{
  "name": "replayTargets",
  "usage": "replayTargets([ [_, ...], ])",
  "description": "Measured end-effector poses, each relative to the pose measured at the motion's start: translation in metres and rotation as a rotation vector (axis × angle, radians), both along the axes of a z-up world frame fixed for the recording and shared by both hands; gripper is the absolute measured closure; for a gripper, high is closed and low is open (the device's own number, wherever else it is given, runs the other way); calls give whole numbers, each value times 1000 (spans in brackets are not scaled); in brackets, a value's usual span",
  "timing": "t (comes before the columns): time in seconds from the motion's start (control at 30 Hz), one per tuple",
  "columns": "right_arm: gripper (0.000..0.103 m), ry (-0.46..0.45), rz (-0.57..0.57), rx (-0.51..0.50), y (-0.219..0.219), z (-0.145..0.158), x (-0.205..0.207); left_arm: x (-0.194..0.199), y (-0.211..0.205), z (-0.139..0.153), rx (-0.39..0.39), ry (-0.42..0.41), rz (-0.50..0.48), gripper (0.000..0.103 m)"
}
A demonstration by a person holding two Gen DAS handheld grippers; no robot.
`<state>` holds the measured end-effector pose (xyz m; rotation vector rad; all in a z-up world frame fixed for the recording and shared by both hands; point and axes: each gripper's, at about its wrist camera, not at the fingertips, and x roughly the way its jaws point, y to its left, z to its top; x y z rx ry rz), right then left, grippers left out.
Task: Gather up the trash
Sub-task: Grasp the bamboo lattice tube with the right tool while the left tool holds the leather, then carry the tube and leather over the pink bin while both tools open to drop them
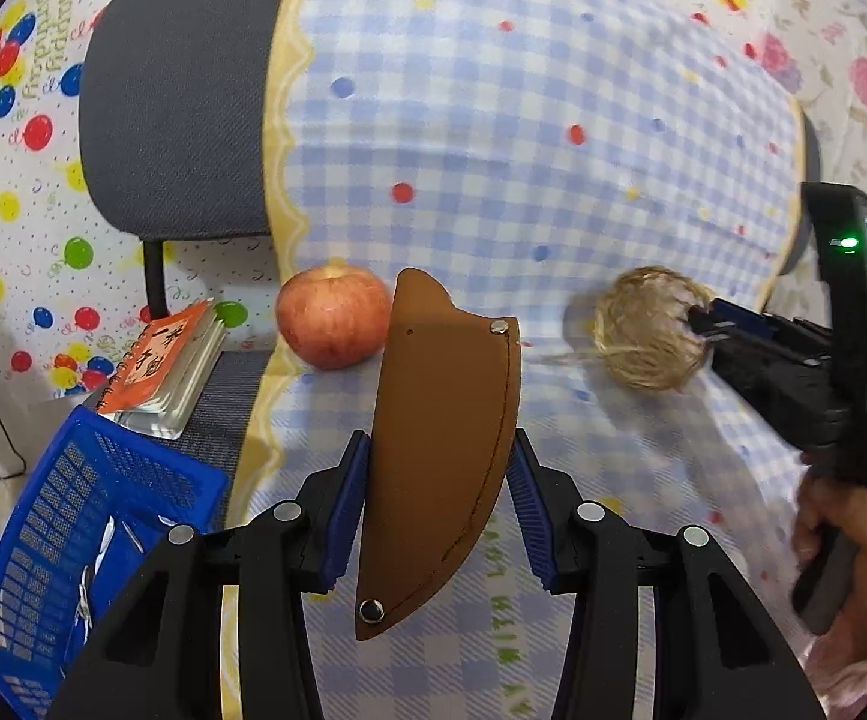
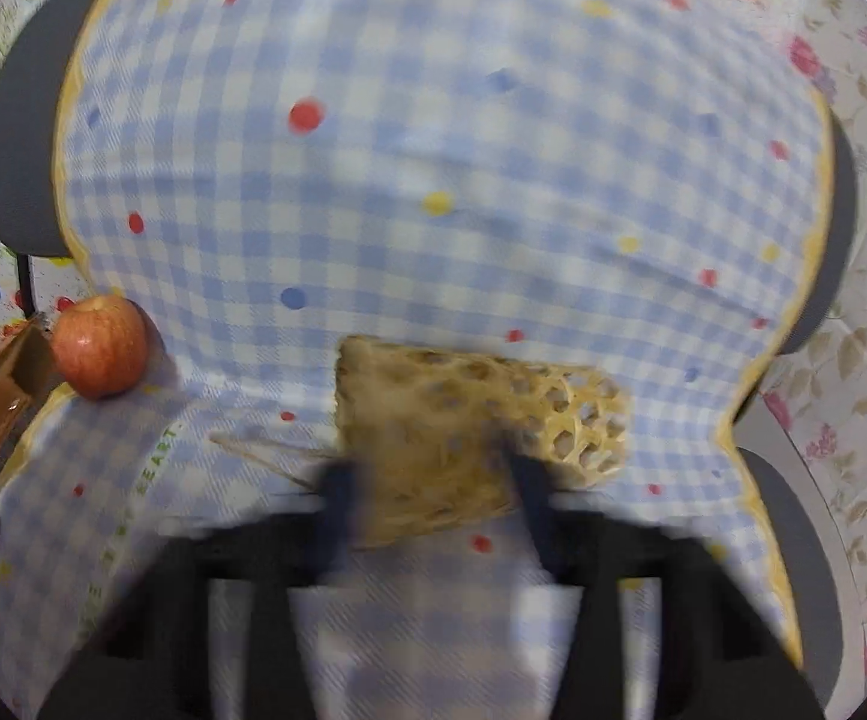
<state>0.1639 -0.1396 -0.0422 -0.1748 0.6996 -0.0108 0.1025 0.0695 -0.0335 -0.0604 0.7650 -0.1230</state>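
The left gripper [image 1: 439, 480] points down and forward, its jaws clamped on a brown sheath [image 1: 442, 450], while the right gripper [image 2: 433, 480], held in a hand [image 1: 853, 534], pinches a woven net [image 2: 475, 426].

The left gripper [image 1: 439, 498] has black angular plastic arms with round silver rivets and ribbed blue pads [image 1: 346, 510]. The right gripper [image 1: 700, 324] is black with blue pads, a small screen and a green light. A pink sleeve [image 1: 853, 666] covers the person's wrist.

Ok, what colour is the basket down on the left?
Blue: the basket is bright blue plastic mesh, clearest in the left wrist view.
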Motion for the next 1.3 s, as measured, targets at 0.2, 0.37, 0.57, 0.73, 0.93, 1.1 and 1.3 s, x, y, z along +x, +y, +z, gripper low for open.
replayTargets([
  [0.2,97,3,-25,117,-62,28,-53,-33,-30,13,-5,-20,-76,56],
  [0.37,97,-10,-10,181,-93,39,-117,-71,-67,29,-5,-64,-156,56],
  [0.57,97,2,-23,253,-119,42,-178,-113,-104,42,-5,-116,-248,56],
  [0.73,97,-21,-66,265,-142,45,-235,-147,-134,44,-3,-135,-318,56],
  [0.93,97,-29,-160,248,-167,40,-296,-191,-175,34,-7,-137,-429,56],
  [1.1,97,-11,-266,240,-191,24,-347,-217,-205,14,-7,-95,-525,56],
  [1.3,97,35,-401,246,-224,-2,-402,-241,-241,-11,-22,-29,-643,56],
])
